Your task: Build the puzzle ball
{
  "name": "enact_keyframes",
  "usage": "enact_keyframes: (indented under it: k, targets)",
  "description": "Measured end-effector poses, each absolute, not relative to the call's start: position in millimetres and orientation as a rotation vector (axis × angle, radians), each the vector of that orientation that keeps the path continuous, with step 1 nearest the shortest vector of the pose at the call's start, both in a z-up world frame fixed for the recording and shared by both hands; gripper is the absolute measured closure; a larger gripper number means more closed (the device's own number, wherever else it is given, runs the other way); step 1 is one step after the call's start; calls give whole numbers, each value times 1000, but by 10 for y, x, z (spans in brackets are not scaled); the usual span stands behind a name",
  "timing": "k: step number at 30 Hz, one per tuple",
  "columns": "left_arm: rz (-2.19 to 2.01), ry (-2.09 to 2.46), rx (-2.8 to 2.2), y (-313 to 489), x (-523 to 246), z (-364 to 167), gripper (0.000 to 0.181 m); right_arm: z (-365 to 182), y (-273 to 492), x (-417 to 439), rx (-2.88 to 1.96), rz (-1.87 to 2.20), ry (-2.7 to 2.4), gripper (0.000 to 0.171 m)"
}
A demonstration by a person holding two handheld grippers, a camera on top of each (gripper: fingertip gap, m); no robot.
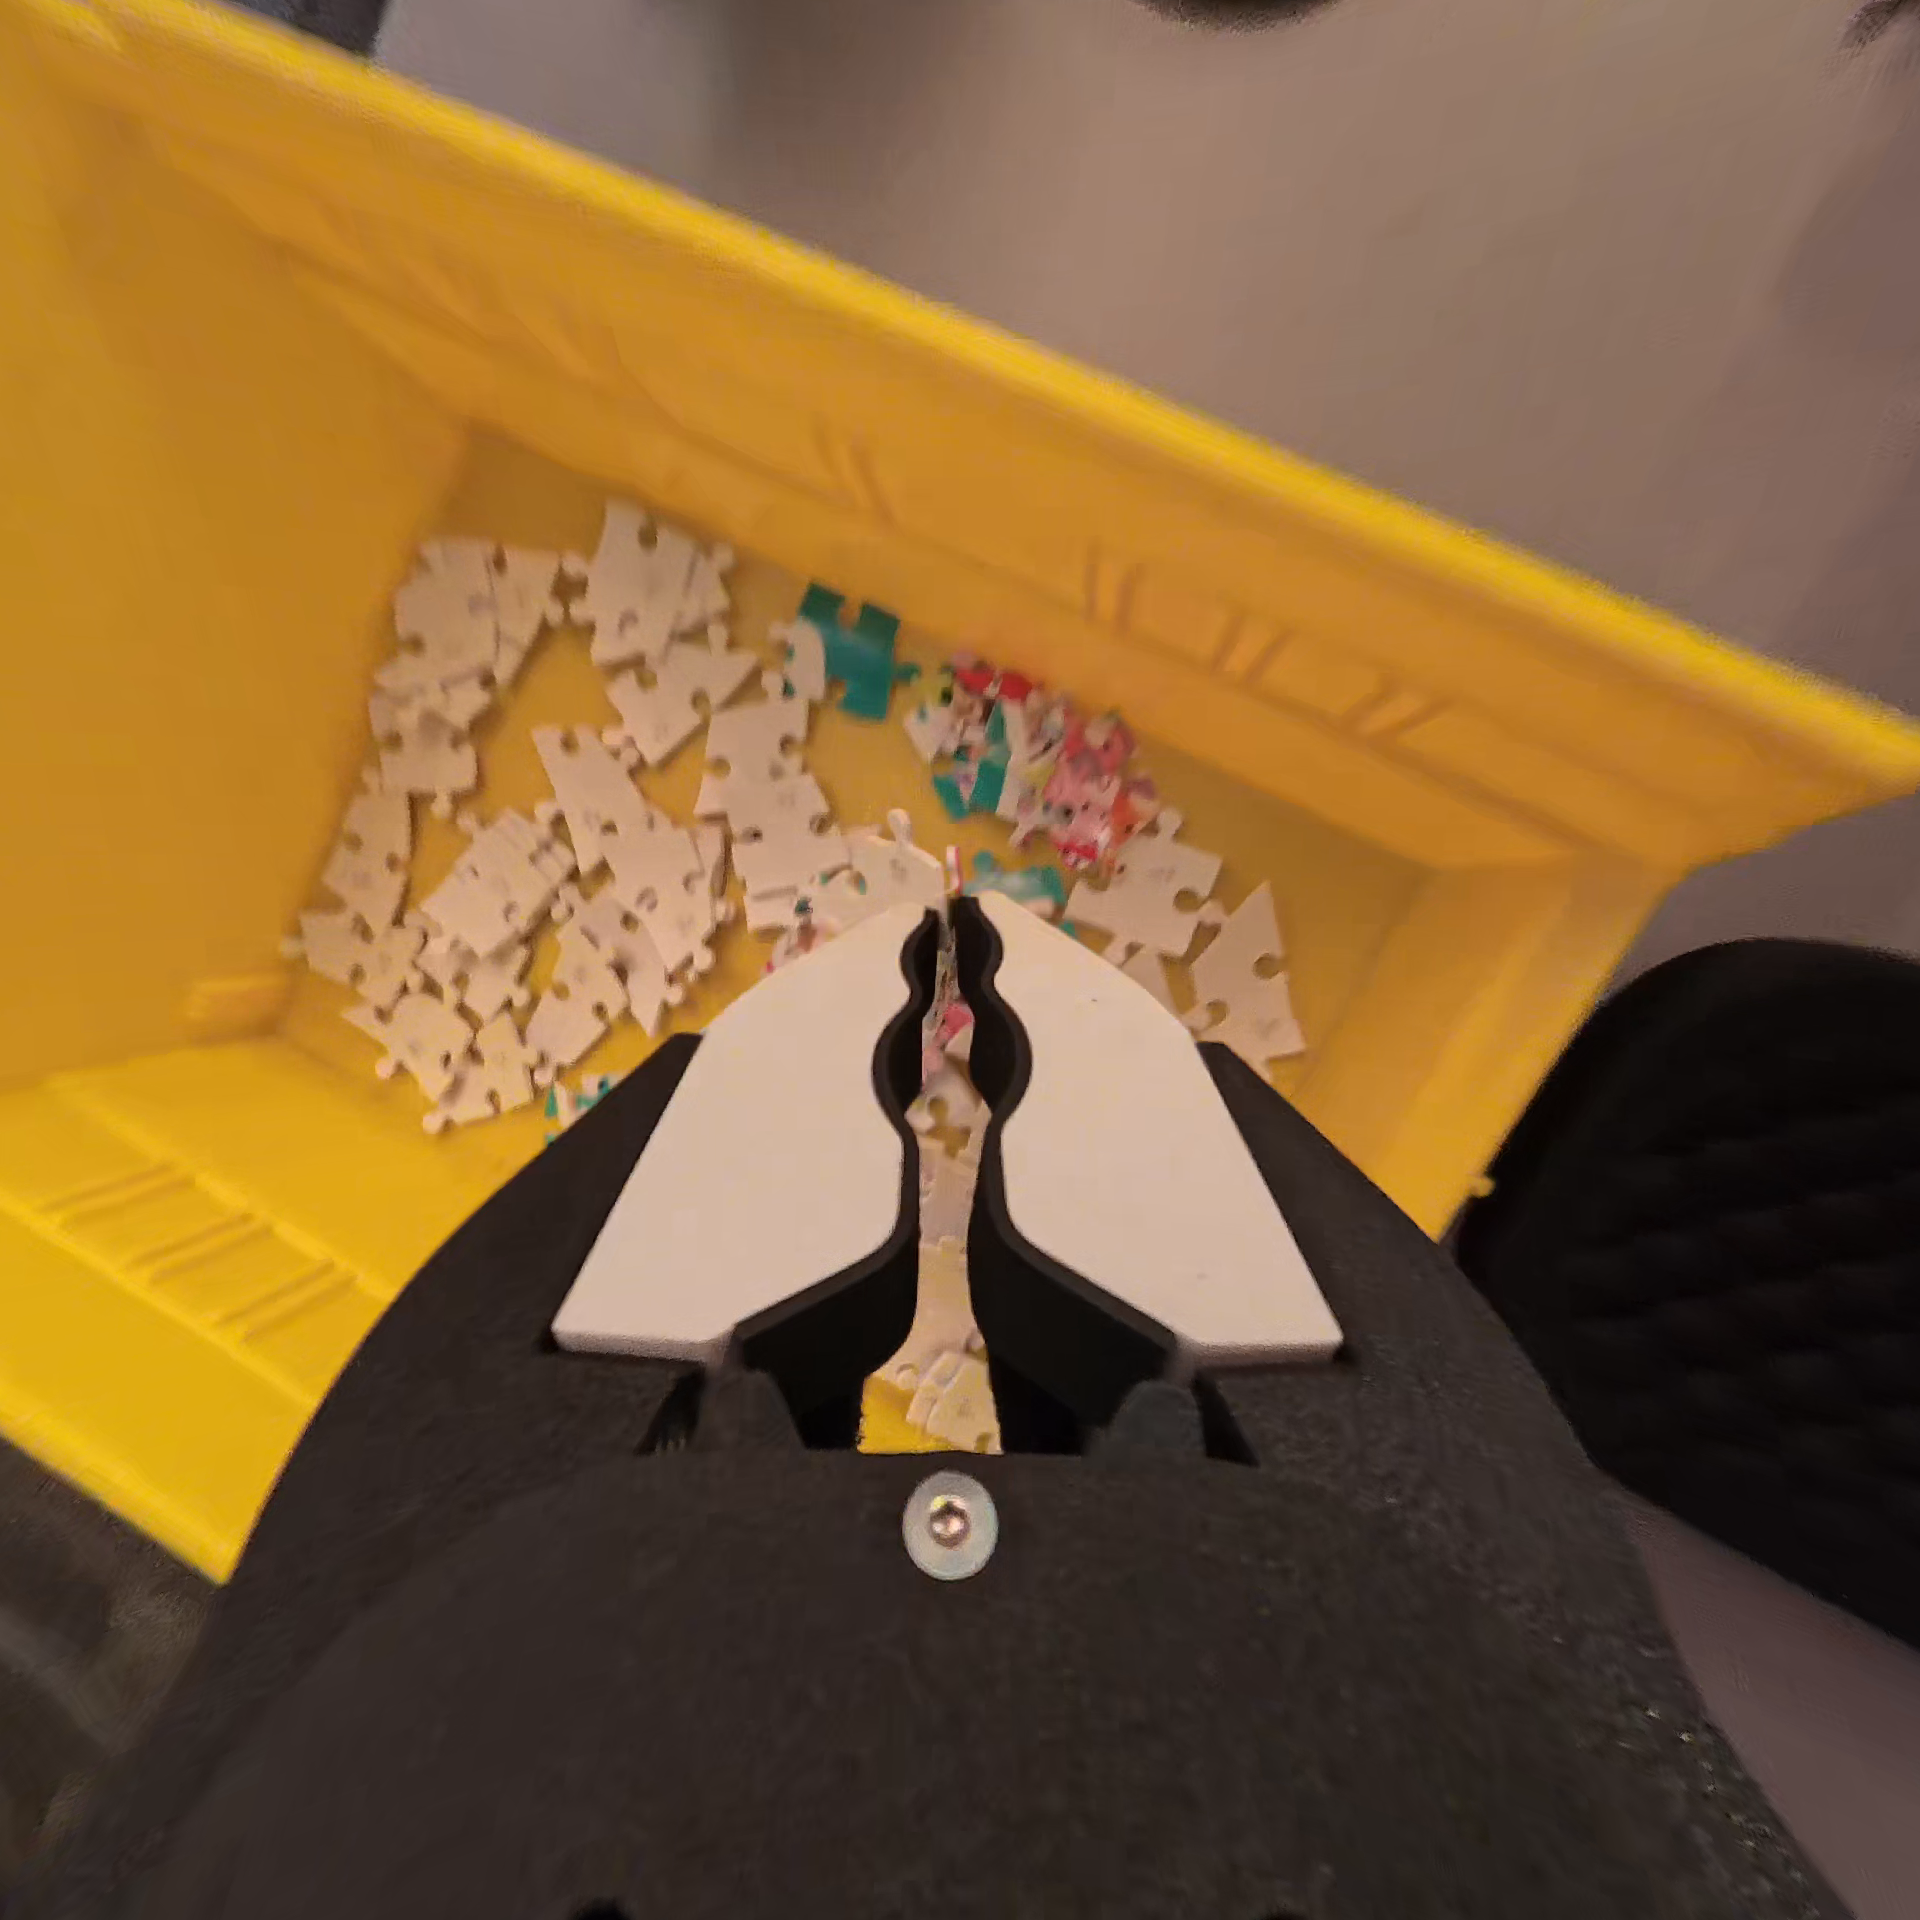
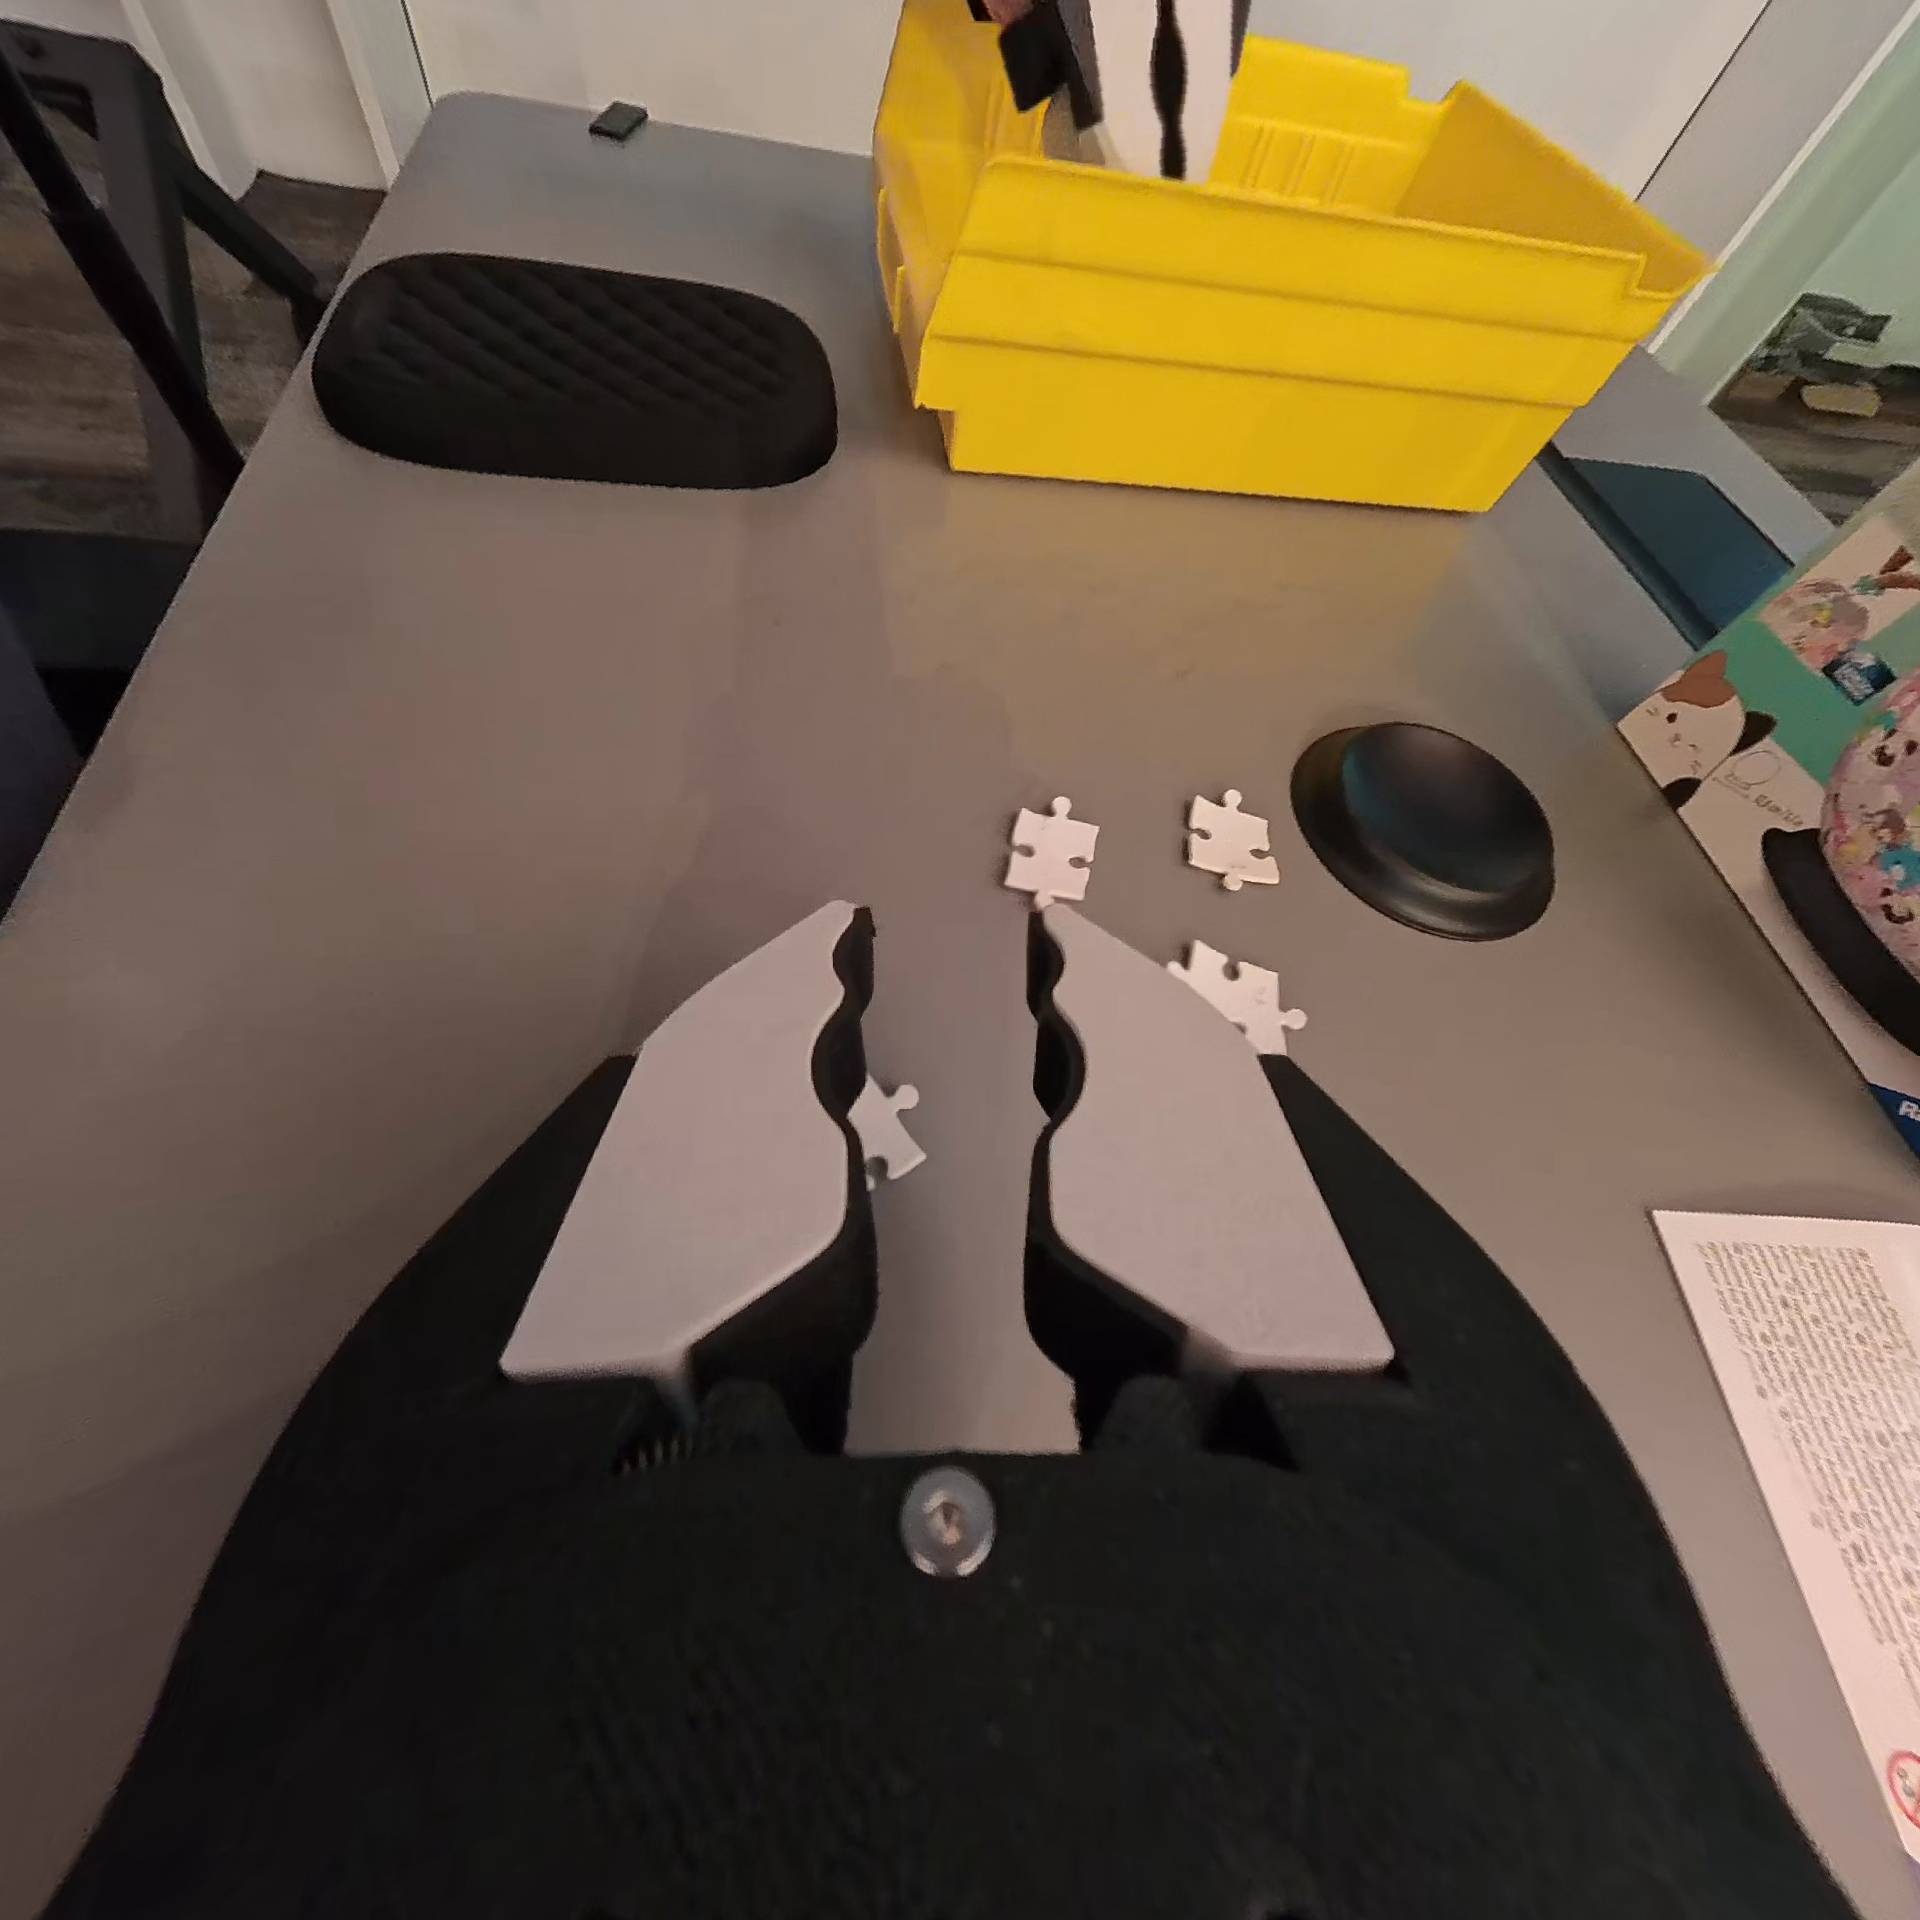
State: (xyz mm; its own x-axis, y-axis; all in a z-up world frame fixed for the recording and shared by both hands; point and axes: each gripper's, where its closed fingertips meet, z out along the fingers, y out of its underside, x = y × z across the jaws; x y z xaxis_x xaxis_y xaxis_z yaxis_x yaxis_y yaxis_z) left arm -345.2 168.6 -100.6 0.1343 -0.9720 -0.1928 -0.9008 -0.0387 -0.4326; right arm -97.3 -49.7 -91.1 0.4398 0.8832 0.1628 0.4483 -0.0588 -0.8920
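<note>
A thin colourful puzzle piece (image 1: pixel 943 997) stands on edge between the fingers of the left tool (image 1: pixel 954 914), which are pressed together on it above the floor of the yellow bin (image 1: pixel 1195 582). Beyond and to the left of that tool's tips lies a heap of loose pieces (image 1: pixel 582 831), most of them pale side up, with a teal piece (image 1: pixel 857 649) and a colourful printed cluster (image 1: pixel 1039 758) ahead and slightly right.

The right tool (image 2: pixel 951 925) hovers over the grey surface (image 2: pixel 623 727) with its fingers spread and nothing between them. Four pale pieces lie near it: one (image 2: pixel 1051 860) just past its right fingertip, one (image 2: pixel 1231 842) farther right, one (image 2: pixel 1242 992) beside the right finger, and one (image 2: pixel 888 1132) partly under the left finger. A black round stand (image 2: pixel 1423 831) sits to the right of these. Far ahead is the yellow bin, with the left tool (image 2: pixel 1169 83) dipping into it. A black oblong pad (image 2: pixel 577 369) lies ahead left; a puzzle box (image 2: pixel 1787 748) and a printed sheet (image 2: pixel 1808 1455) lie at the right.
</note>
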Motion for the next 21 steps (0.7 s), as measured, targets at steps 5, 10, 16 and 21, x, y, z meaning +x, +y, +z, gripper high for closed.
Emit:
enact_keyframes:
  k: [5, 10, 16, 21]
  targets:
    - [-6, 1906, -2006, 1662, -3646, -1257, 178, -936, -513, -997, -1690, 543, -1182, 142]
    - [-30, 1879, -2062, 1672, -3730, -1265, 179, -931, -504, -990, -1693, 549, -1175, 142]
    - [-108, 1835, -2053, 1644, -3775, -1137, 179, -963, -507, -999, -1703, 553, -1186, 142]
    - [-301, 1708, -1939, 1571, -3582, -675, 179, -949, -500, -1004, -1697, 552, -1180, 142]
